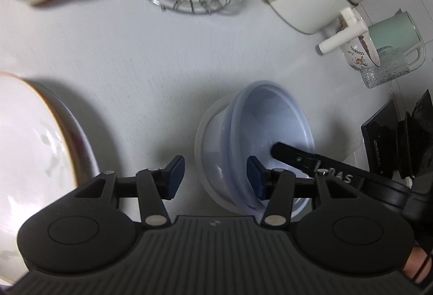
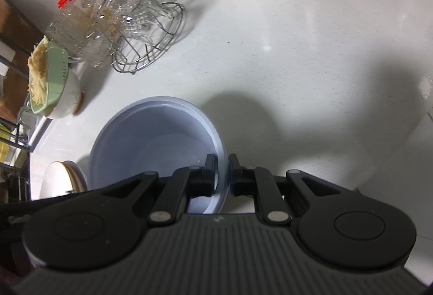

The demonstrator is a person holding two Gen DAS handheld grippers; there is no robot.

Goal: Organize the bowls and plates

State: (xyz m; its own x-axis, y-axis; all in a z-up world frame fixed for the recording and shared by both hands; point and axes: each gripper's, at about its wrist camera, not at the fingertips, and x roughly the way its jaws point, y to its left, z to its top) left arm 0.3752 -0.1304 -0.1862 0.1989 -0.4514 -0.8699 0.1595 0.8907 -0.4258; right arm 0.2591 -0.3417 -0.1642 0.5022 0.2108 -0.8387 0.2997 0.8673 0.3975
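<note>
Seemingly light, stiff plastic, the pale blue bowl (image 2: 151, 149) is being pinched at its thin rim by the right gripper (image 2: 223, 176); the left gripper (image 1: 215, 177) is hovering, fingers apart.

both the left gripper (image 1: 215, 177) and the right gripper (image 2: 222, 176) are matte black, with a ribbed grey body, round black housings, silver pivot pins and triangular cut-outs; the left one has dark blue pads (image 1: 175, 176), and white letters mark the right one's arm.
</note>
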